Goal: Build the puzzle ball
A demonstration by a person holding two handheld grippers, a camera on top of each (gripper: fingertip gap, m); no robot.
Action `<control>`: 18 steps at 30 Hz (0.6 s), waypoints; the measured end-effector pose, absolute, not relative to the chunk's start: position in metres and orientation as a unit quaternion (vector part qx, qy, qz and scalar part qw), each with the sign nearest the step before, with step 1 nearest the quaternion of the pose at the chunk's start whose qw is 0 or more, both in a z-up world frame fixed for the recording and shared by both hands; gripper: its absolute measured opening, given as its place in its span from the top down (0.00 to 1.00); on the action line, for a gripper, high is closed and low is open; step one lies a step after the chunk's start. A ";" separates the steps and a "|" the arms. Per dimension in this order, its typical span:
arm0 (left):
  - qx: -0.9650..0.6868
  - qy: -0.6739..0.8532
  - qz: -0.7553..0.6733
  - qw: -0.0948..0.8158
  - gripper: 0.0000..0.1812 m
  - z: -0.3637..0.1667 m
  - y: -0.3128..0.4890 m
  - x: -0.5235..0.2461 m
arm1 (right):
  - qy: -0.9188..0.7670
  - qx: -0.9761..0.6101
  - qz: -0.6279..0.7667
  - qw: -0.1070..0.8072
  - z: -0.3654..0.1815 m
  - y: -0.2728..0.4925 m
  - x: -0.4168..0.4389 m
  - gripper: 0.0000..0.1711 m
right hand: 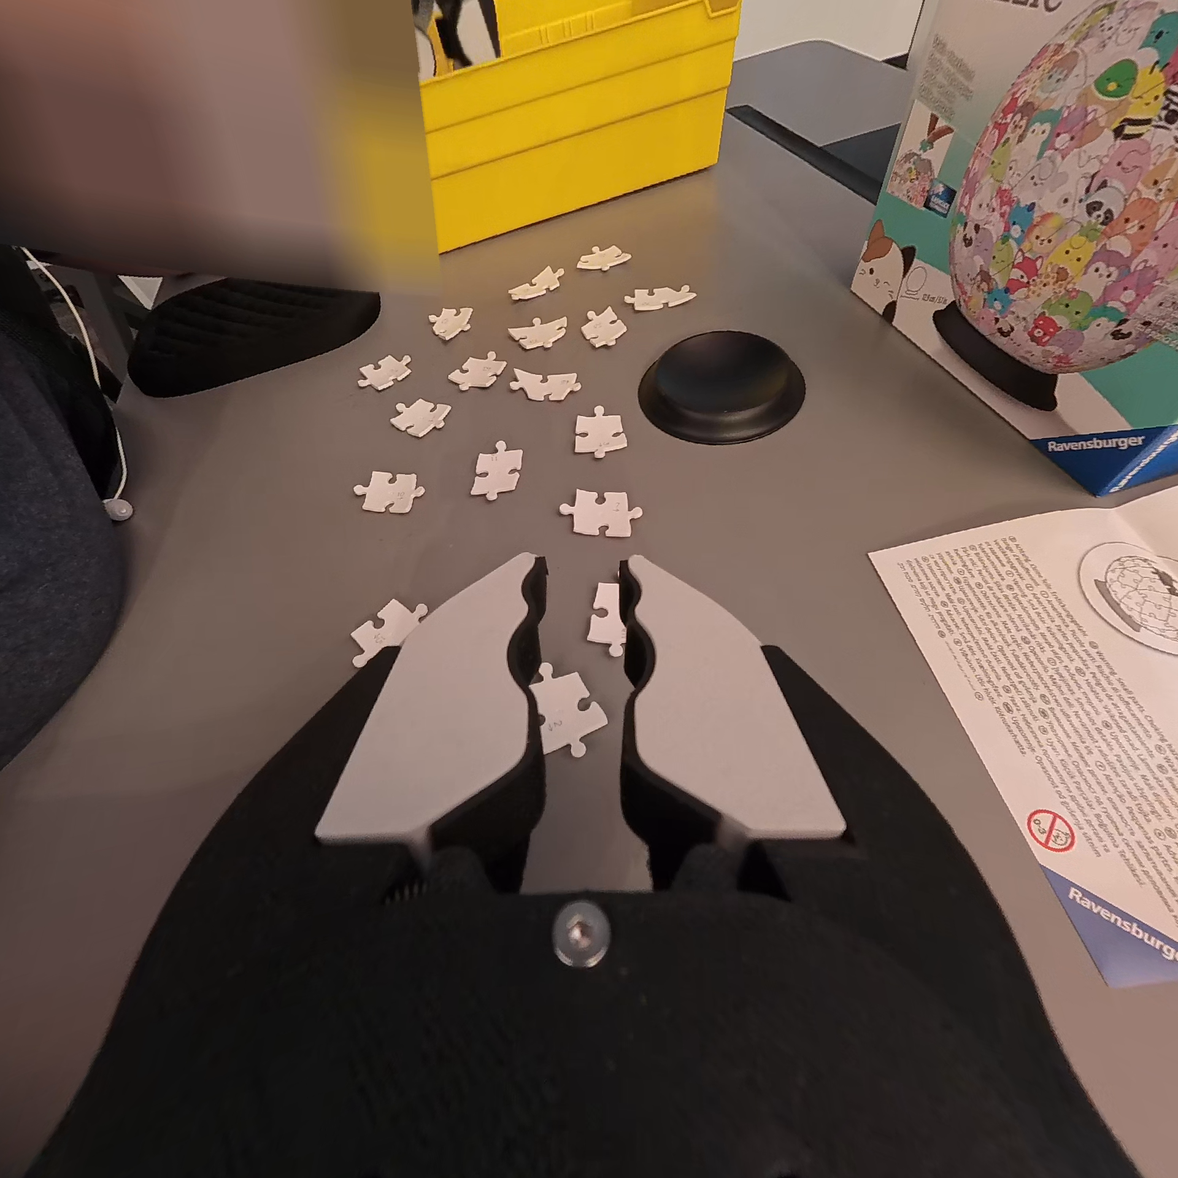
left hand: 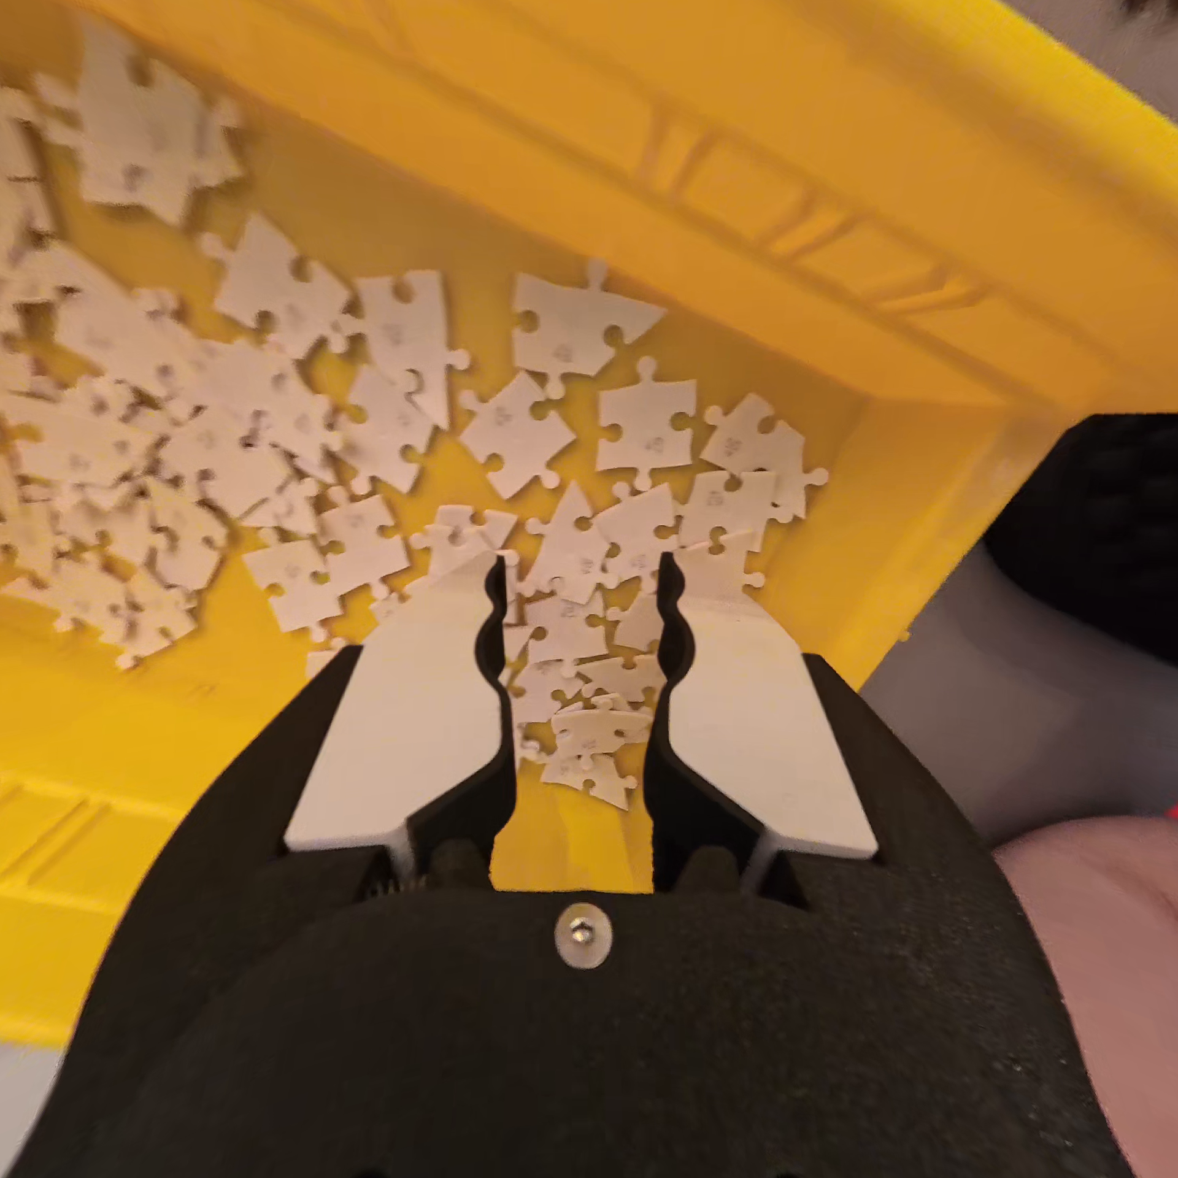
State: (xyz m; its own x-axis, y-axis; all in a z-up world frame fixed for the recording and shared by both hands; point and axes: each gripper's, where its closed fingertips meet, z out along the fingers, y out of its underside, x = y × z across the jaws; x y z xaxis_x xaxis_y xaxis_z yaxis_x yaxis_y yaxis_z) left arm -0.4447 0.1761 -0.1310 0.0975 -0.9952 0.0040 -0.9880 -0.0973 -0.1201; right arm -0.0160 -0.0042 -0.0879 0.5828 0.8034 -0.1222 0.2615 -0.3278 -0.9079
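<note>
Nearest the lens, between the parted fingers of the right hand-held gripper (right hand: 583,567): one white puzzle piece (right hand: 566,712) flat on the grey table (right hand: 242,637), a second piece (right hand: 605,617) just beyond it against the right finger's inner edge. Jaws moderately open, nothing held. Further out, more loose pieces (right hand: 497,472) scattered face-down, then a black stand (right hand: 721,387) to the right and a yellow bin (right hand: 574,121) at the far side. Puzzle box (right hand: 1032,210) far right, instruction sheet (right hand: 1045,688) near right.

Left hand-held gripper (left hand: 581,561) over the bin's inside (left hand: 637,127), also open and empty, above a heap of pieces (left hand: 574,676); a small overlapping cluster directly between the fingers.

Probably still sorting, no ball section assembled in view. Right gripper nearer the table pieces; closest piece directly ahead and below, roughly square, so no clear long axis.
</note>
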 end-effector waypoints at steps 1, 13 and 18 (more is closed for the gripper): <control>-0.737 0.674 -0.038 0.033 0.75 -0.135 0.174 -0.445 | -0.350 -0.760 0.293 0.463 -0.087 -0.004 -0.016 0.87; -0.751 0.660 -0.015 0.005 0.82 -0.148 0.179 -0.448 | -0.352 -0.762 0.293 0.459 -0.088 -0.006 -0.016 0.87; -0.753 0.658 -0.006 0.006 0.79 -0.151 0.181 -0.446 | -0.352 -0.762 0.293 0.458 -0.088 -0.006 -0.016 0.87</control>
State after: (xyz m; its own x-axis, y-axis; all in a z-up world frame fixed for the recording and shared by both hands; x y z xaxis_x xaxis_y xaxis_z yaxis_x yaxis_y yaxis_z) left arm -0.4458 0.1809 -0.1507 0.1339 -0.9910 0.0014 -0.9909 -0.1339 -0.0166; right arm -0.0160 -0.0056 -0.0882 0.5809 0.8046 -0.1235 0.2682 -0.3325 -0.9042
